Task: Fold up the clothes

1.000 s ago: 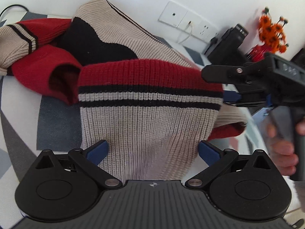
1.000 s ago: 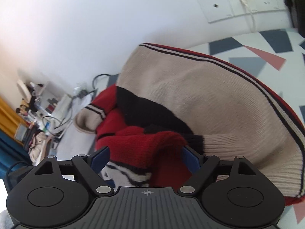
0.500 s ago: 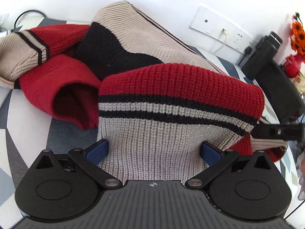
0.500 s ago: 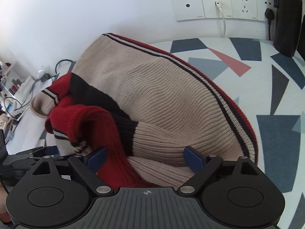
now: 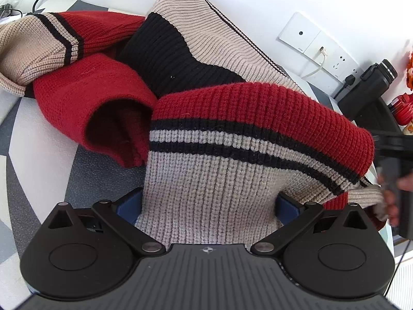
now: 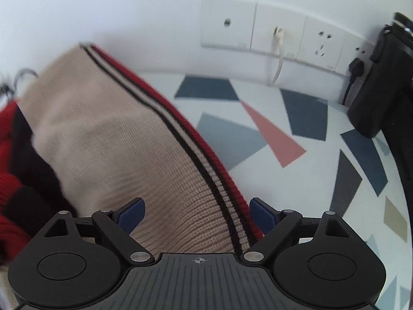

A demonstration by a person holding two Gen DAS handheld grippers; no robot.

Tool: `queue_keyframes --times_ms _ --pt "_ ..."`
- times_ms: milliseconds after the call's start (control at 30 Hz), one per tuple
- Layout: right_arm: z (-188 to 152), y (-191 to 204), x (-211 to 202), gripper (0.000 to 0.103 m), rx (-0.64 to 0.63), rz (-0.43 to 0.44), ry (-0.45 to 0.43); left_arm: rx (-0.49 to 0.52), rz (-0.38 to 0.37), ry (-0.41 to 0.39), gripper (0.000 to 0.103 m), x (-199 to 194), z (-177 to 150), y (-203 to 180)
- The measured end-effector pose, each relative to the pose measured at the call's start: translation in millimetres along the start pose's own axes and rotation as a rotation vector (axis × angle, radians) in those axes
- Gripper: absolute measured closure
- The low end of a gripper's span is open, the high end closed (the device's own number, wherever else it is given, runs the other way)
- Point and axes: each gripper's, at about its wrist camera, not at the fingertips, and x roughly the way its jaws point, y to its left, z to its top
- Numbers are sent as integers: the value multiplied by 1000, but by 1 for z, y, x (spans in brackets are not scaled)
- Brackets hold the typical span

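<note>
Clearly thick, soft and floppy, the knit sweater [image 5: 211, 180] lies bunched on the patterned tabletop [image 6: 296, 118], its ribbed cuff between the spread-apart fingers of the left tool [image 5: 206, 206] and its striped hem, the firmest hold, between those of the right tool [image 6: 196, 214].

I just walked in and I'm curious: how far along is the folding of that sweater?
Early on. Done: little; one sleeve lies loosely across the sweater, which is still bunched on the patterned table. In hand: the left gripper has the striped cuff between its fingers, the right gripper the striped hem. Left: flattening and the body folds.
</note>
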Motion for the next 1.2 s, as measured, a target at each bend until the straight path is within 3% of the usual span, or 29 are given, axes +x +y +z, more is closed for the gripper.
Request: queue_keyframes --times_ms 133,167,267,367,467,733,833,933,1000,1100,1133,1167,1200 --pt "-7 -2 16 20 -13 26 -6 -11 6 -1 0 2 -3 3" --pt "-9 -6 15 32 8 57 -1 -22 8 1 0 2 -3 3" --pt "-19 -20 6 51 82 110 -3 -55 15 -1 0 0 -5 4" --pt "-36 -31 -5 65 141 153 -3 -92 22 -10 0 -3 -6 10" --pt "-59 -27 -23 71 141 195 42 -171 46 -35 0 -12 -7 25" --pt "-123 70 -62 71 23 420 176 -334 216 -157 0 -37 16 94" --pt "-111 88 -63 71 1 484 194 -384 293 -206 0 -46 32 121" --pt "-99 106 -64 70 -21 548 212 -443 283 -193 0 -58 41 140" --pt "-89 114 -65 67 -32 583 219 -404 291 -199 0 -73 37 136" --pt "-59 83 -63 57 2 552 183 -333 272 -202 0 -93 22 124" --pt "-48 73 -61 49 18 537 174 -339 254 -197 0 -97 15 121" --pt "-38 63 -60 34 35 522 165 -354 234 -189 0 -101 8 117" --pt "-27 54 -58 28 48 509 152 -367 213 -181 0 -104 2 114"
